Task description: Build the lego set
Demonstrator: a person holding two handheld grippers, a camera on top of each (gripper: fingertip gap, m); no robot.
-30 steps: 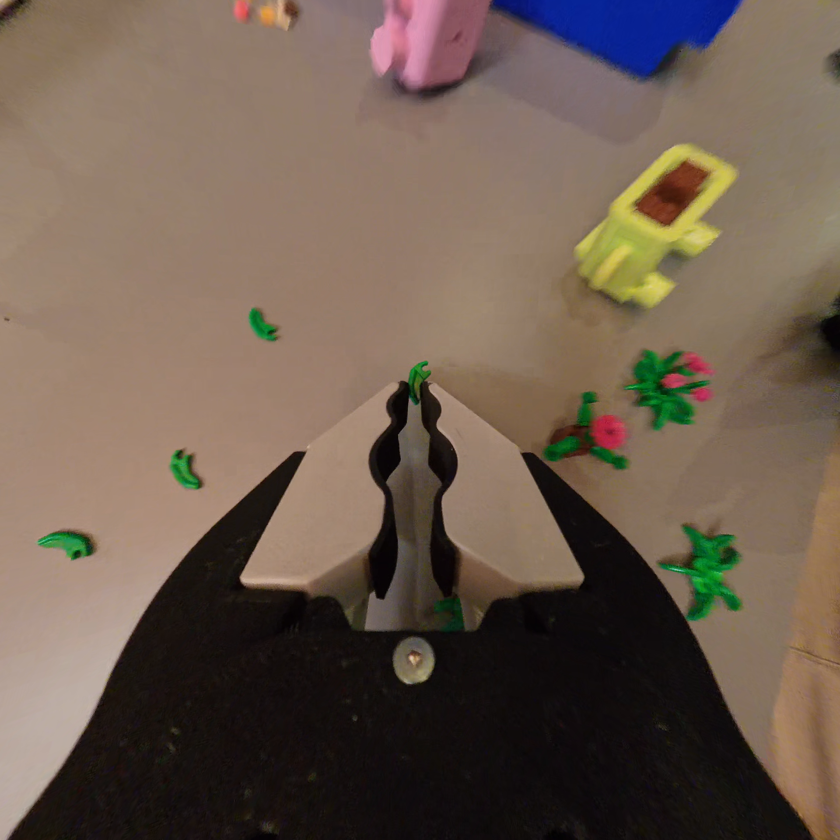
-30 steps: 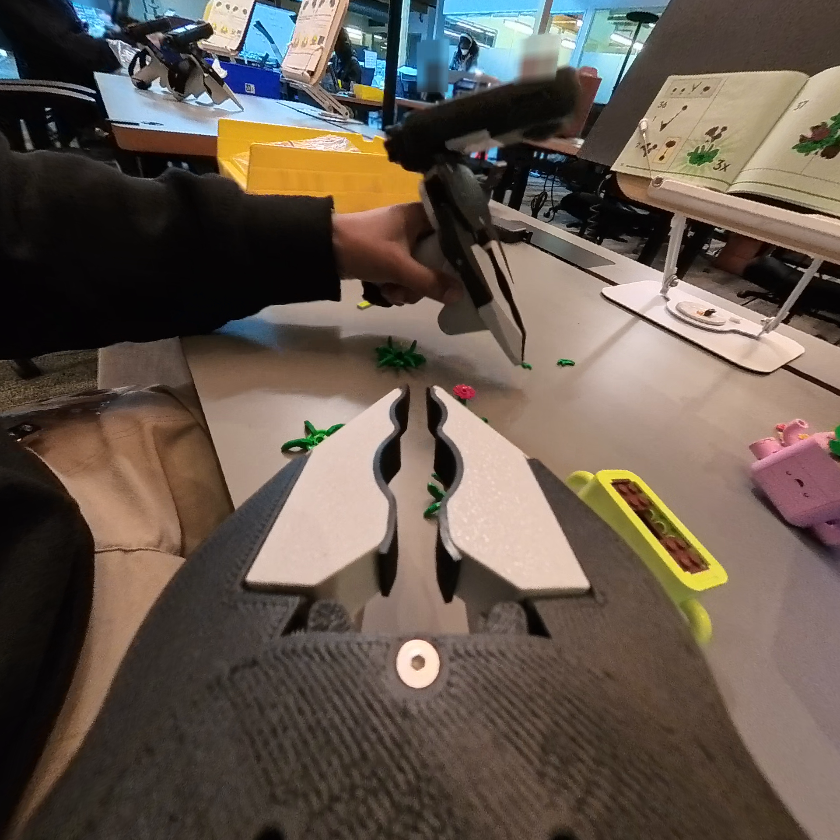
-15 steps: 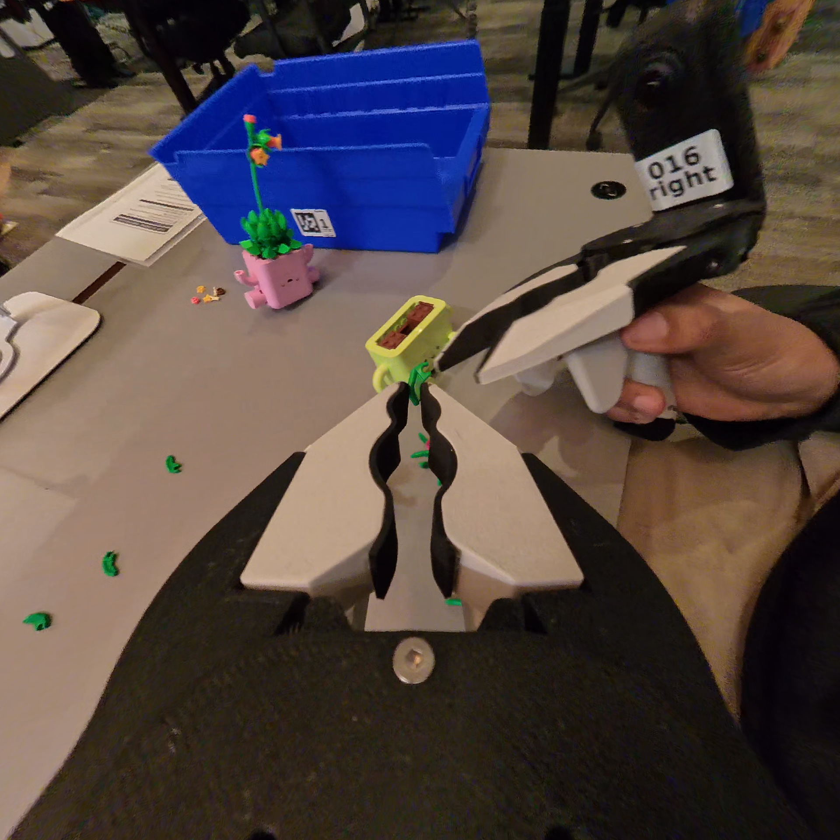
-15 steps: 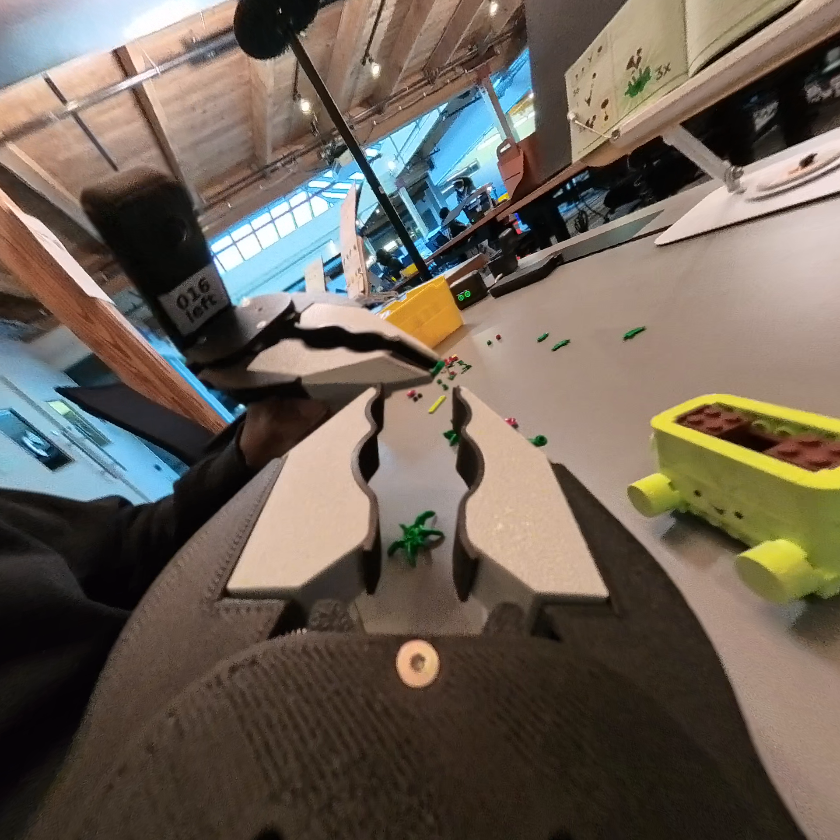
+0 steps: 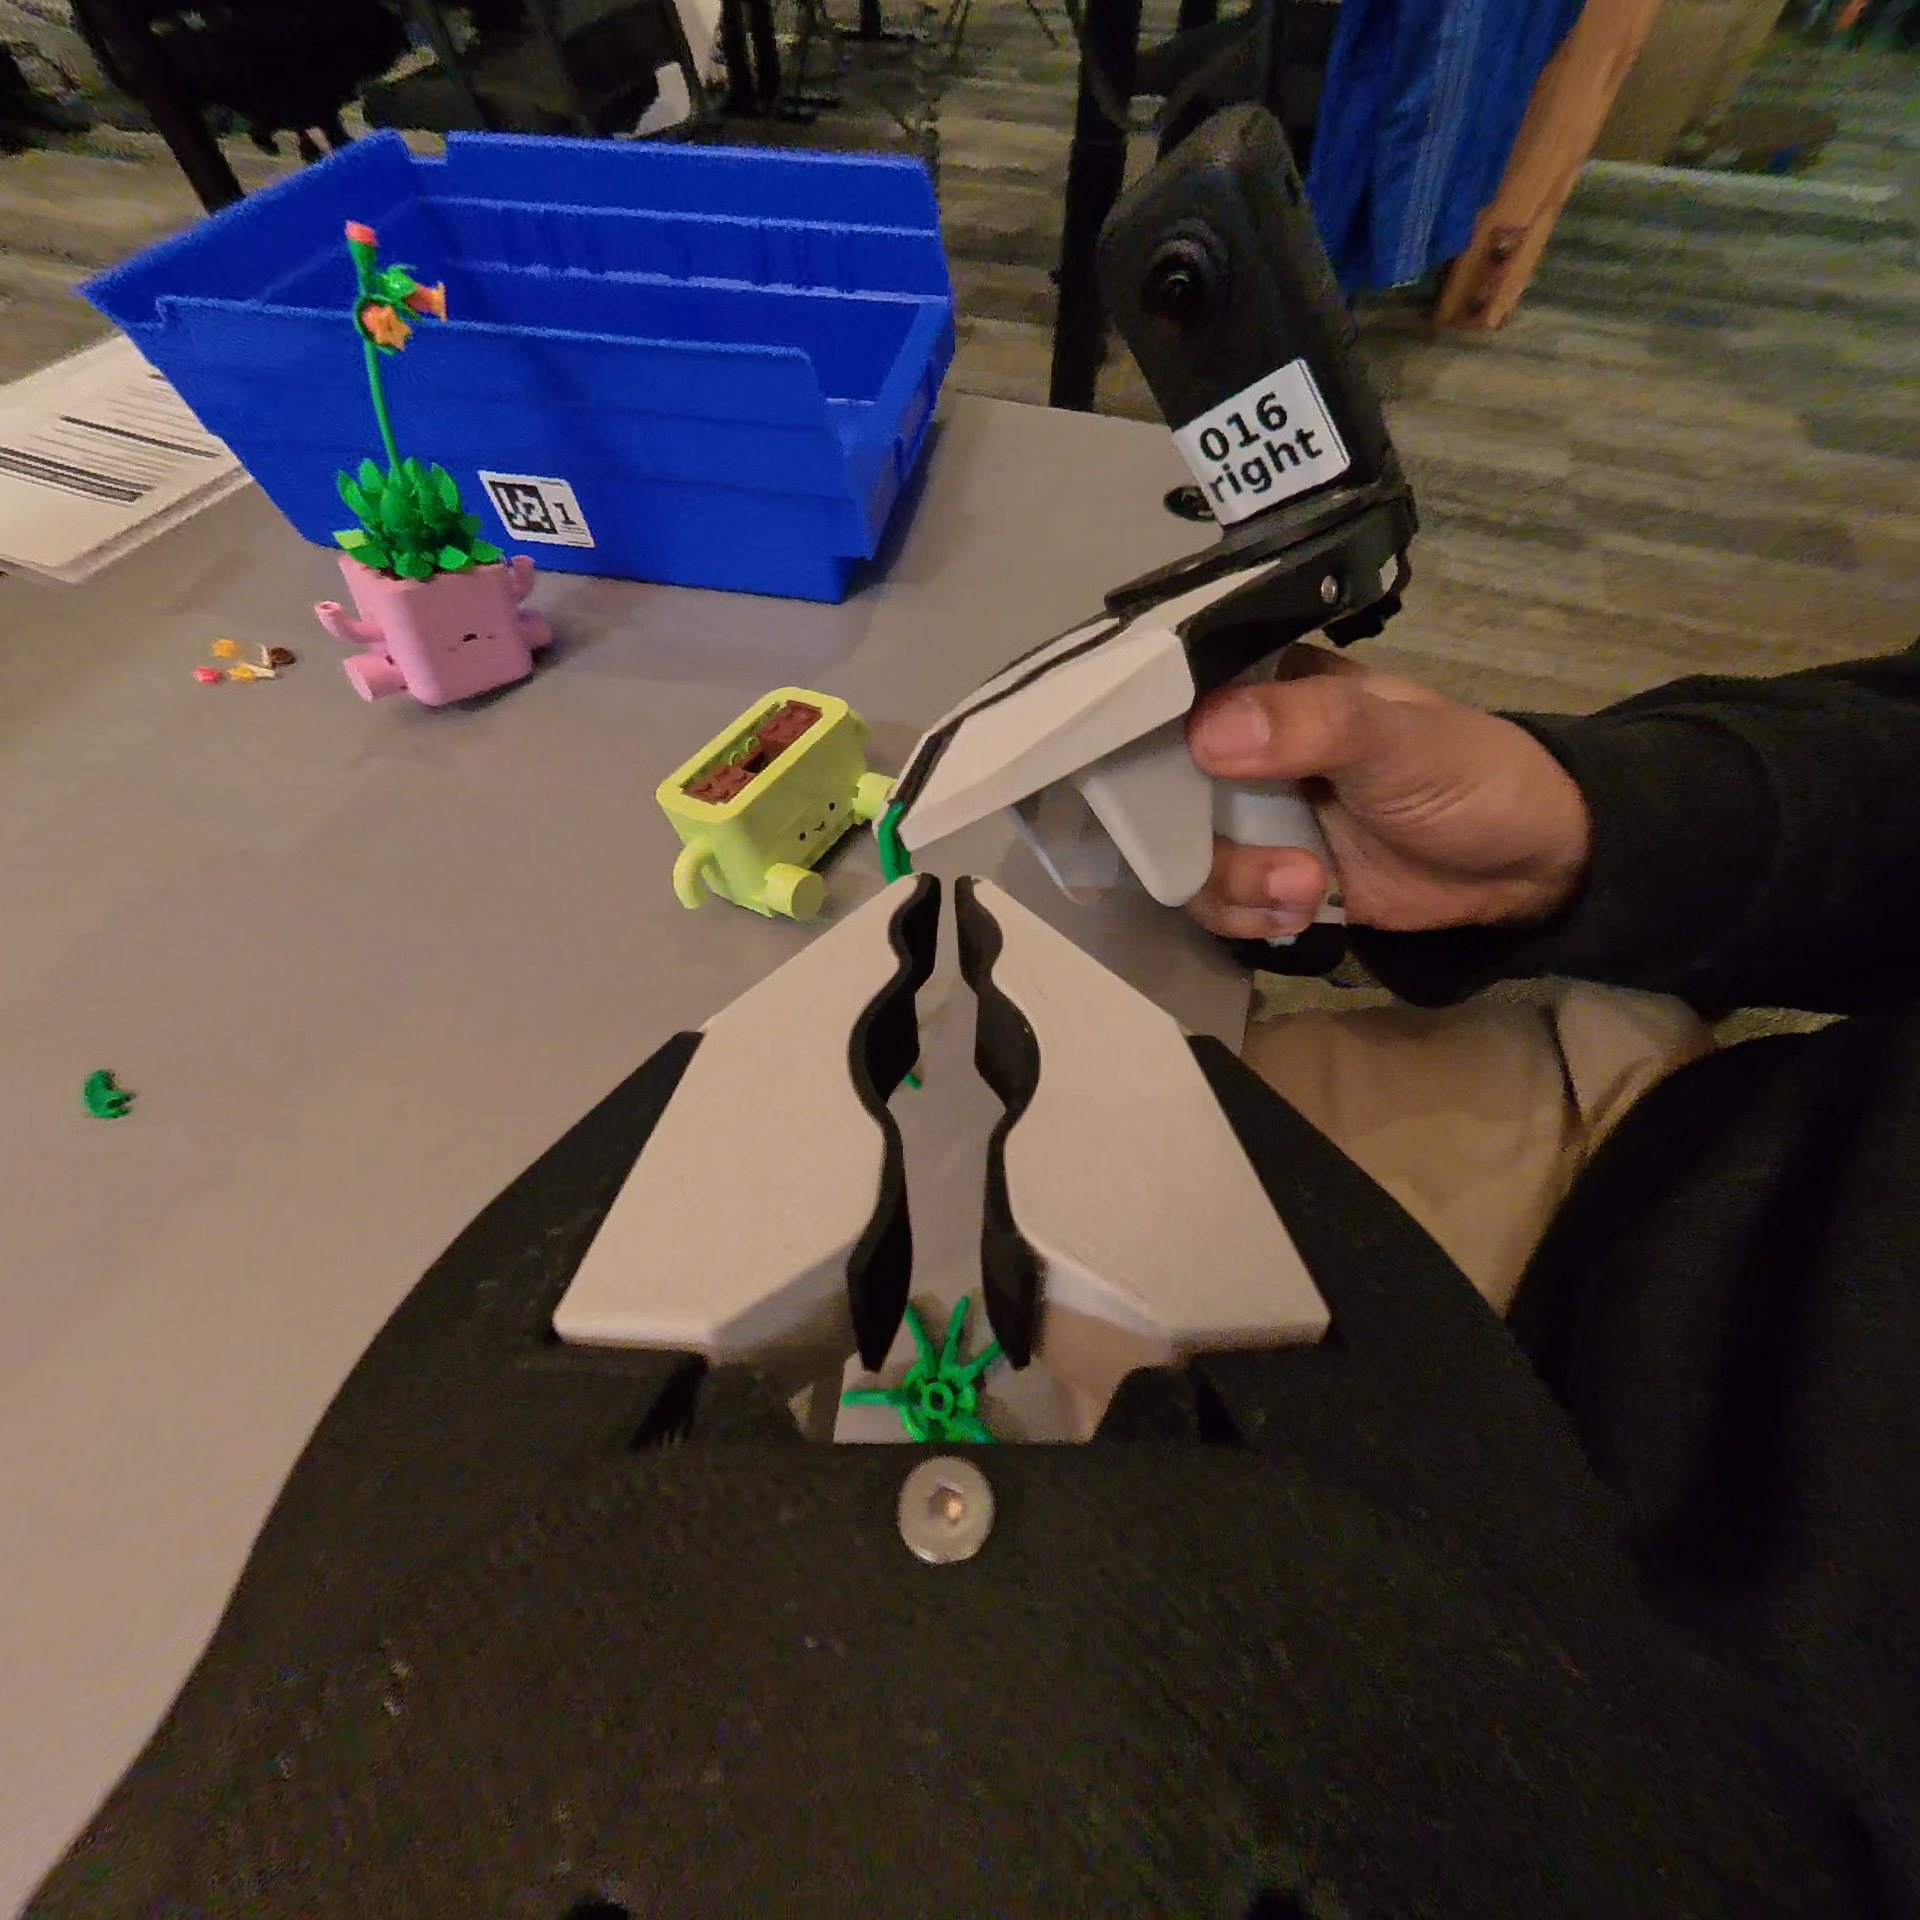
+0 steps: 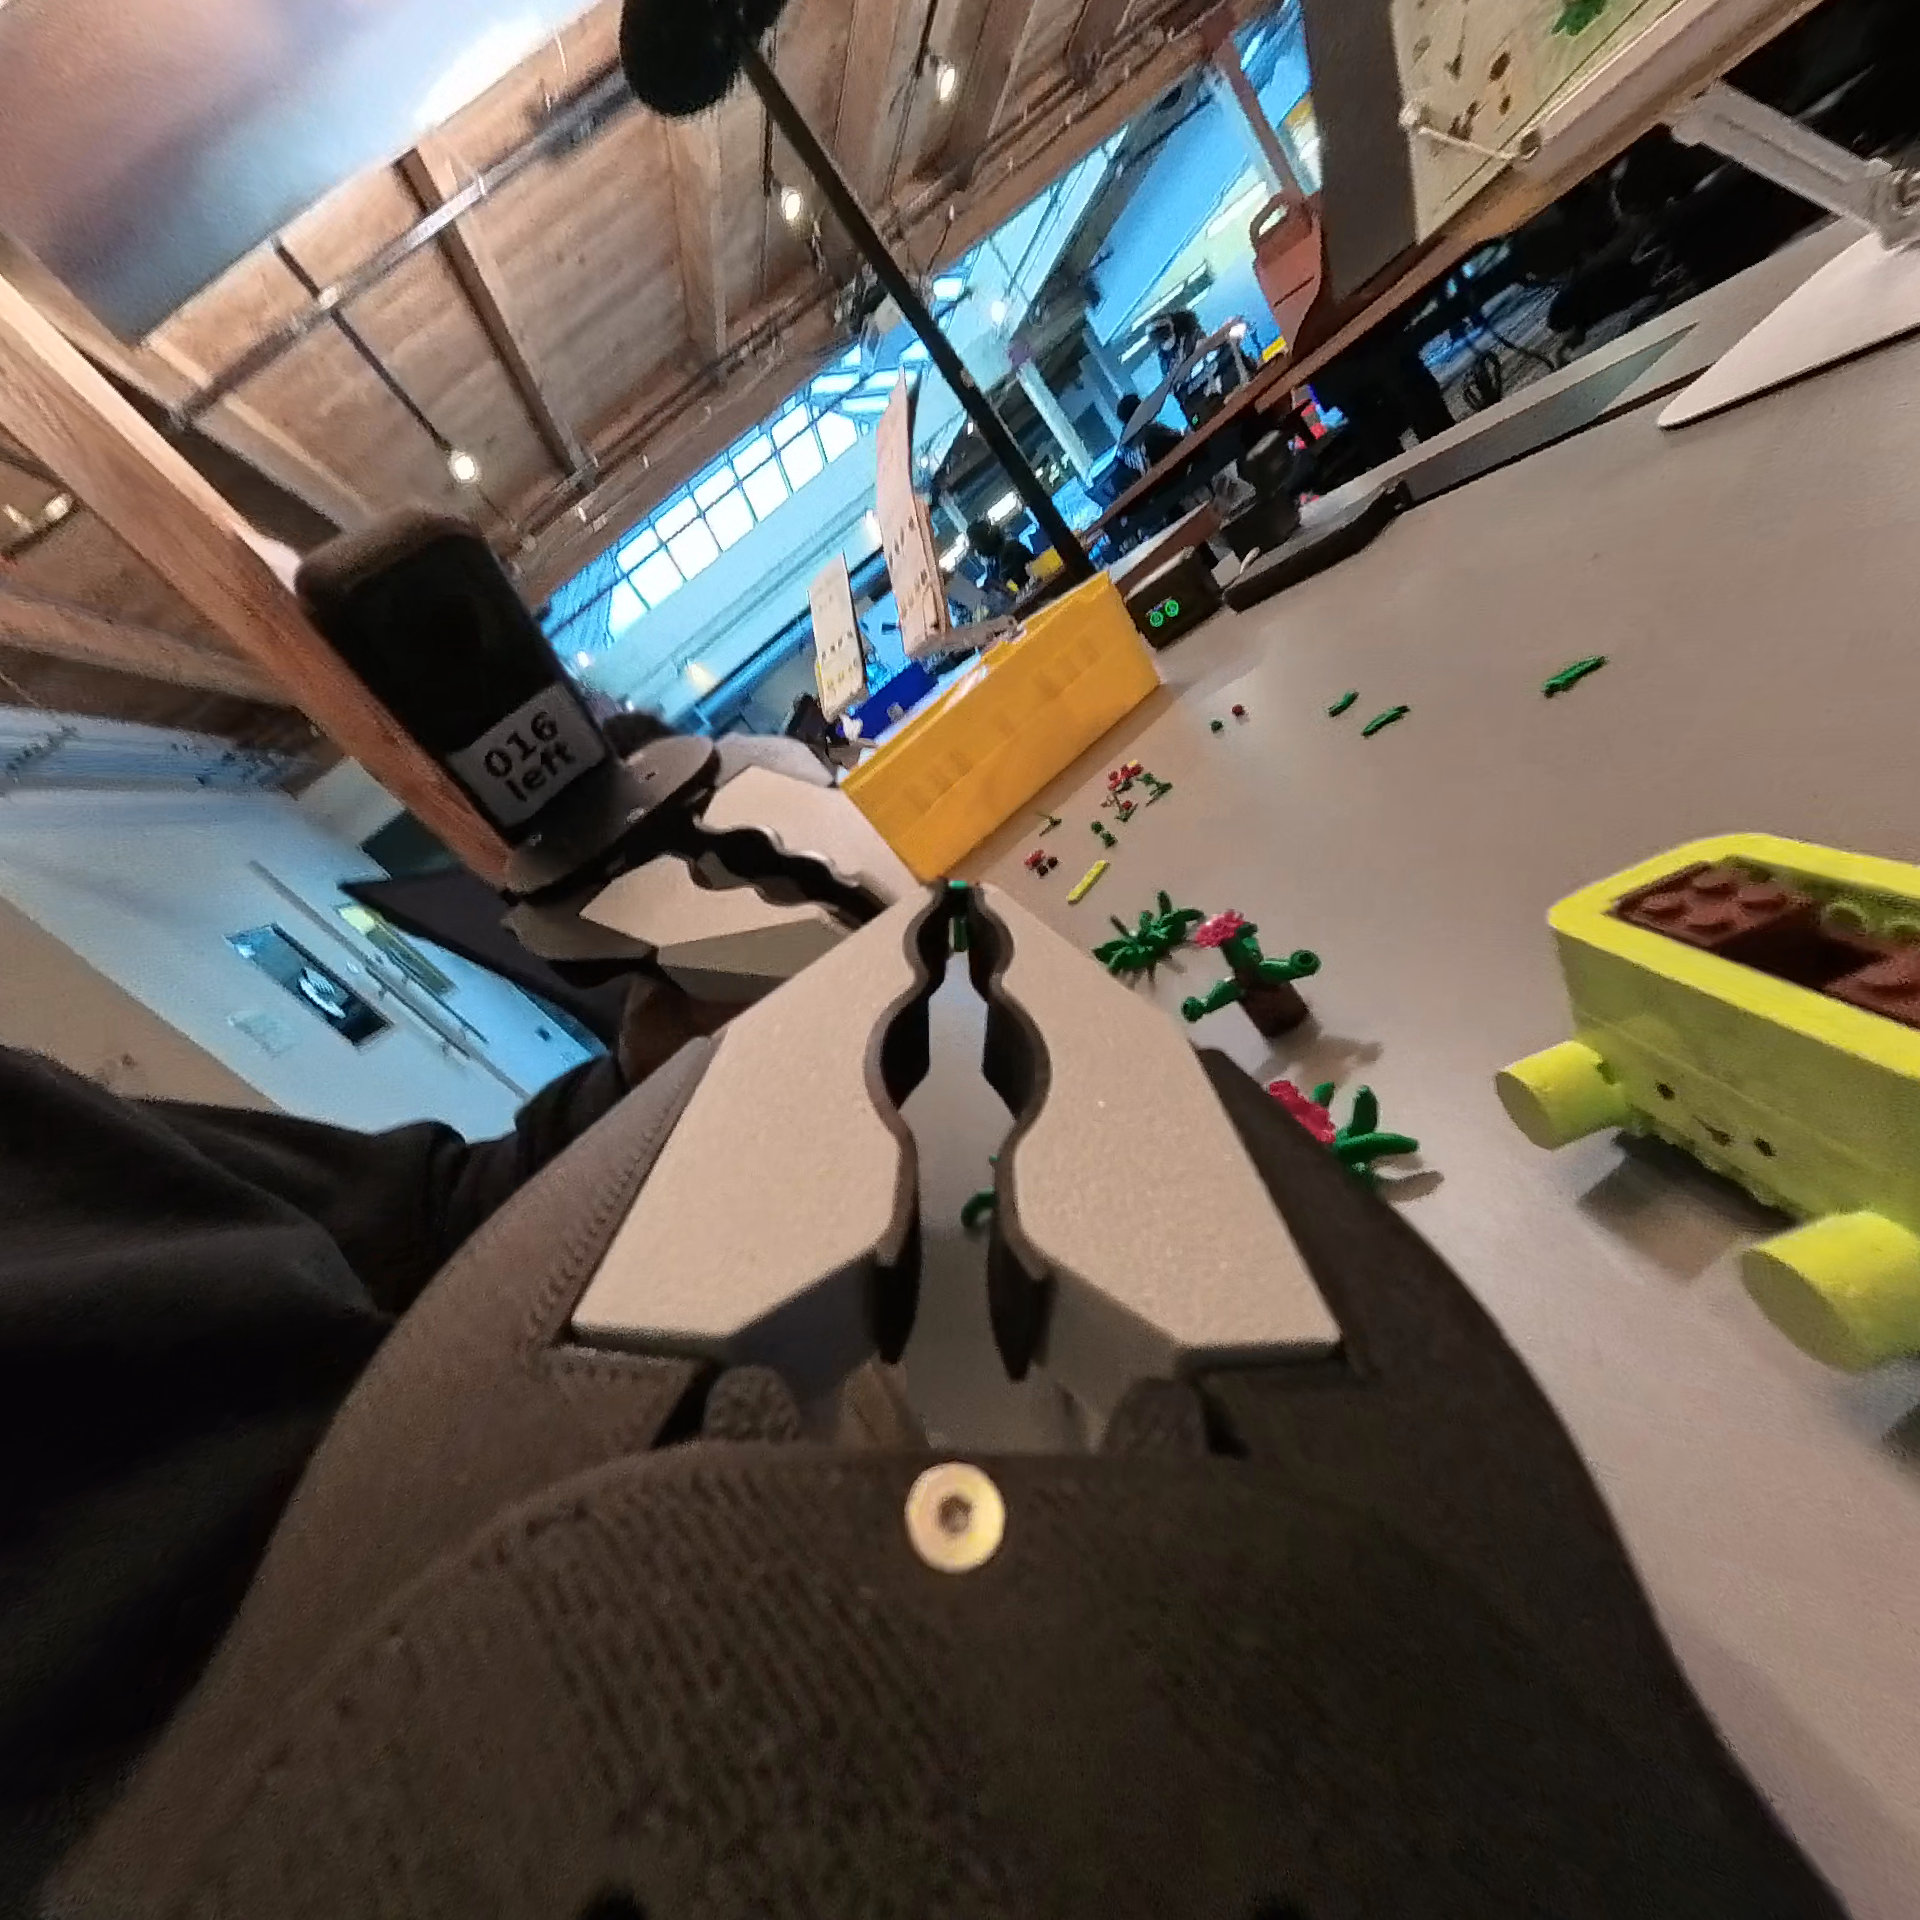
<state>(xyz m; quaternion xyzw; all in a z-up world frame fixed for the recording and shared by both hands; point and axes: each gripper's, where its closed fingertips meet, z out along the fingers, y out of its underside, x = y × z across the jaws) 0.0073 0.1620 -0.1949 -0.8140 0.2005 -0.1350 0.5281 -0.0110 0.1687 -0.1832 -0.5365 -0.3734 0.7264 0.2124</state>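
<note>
Above the grey tabletop [image 5: 312,935], the right tool [image 5: 902,831] pinched a small green leaf piece [image 5: 889,850] at centre frame, its tips meeting those of the left tool [image 5: 937,891], whose fingers stood slightly parted with nothing visible between them. The step in hand appeared to be a hand-over of the leaf for fitting. The lime-green planter [image 5: 769,805], brown bricks inside, sat just beyond the tips; the finished pink planter [image 5: 436,634] stood upper left before a blue bin [image 5: 675,343]. Next, the leaf likely needed carrying to a flower stem [image 6: 1247,987] or the planter and pressing on squarely.
</note>
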